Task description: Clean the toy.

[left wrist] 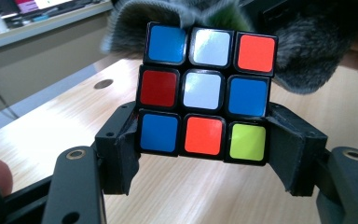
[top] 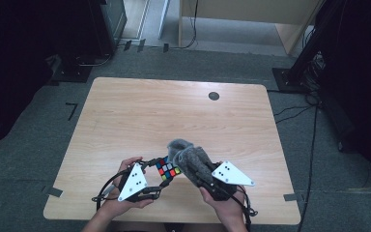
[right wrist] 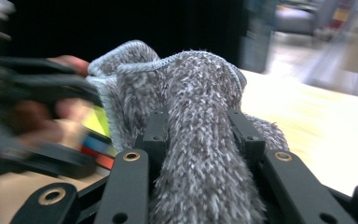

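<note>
- Your left gripper is clenched on the puzzle cube, one jaw on each side of the bottom layer, near the front edge of the table.
- The cube looks rigid, light and glossy, so it could slip or let a layer twist. I'd keep the pads flat on opposite side faces, low as they are now.
- Your right gripper grips the grey fuzzy cloth, bunched between its jaws and meeting the cube's far side.
- The cloth looks soft, light and floppy; it will sag and fold. Take it by a thick bunch, not a single edge.
- Count: one cube, one cloth, two grippers, one table with one dark round cap near its far edge.
</note>
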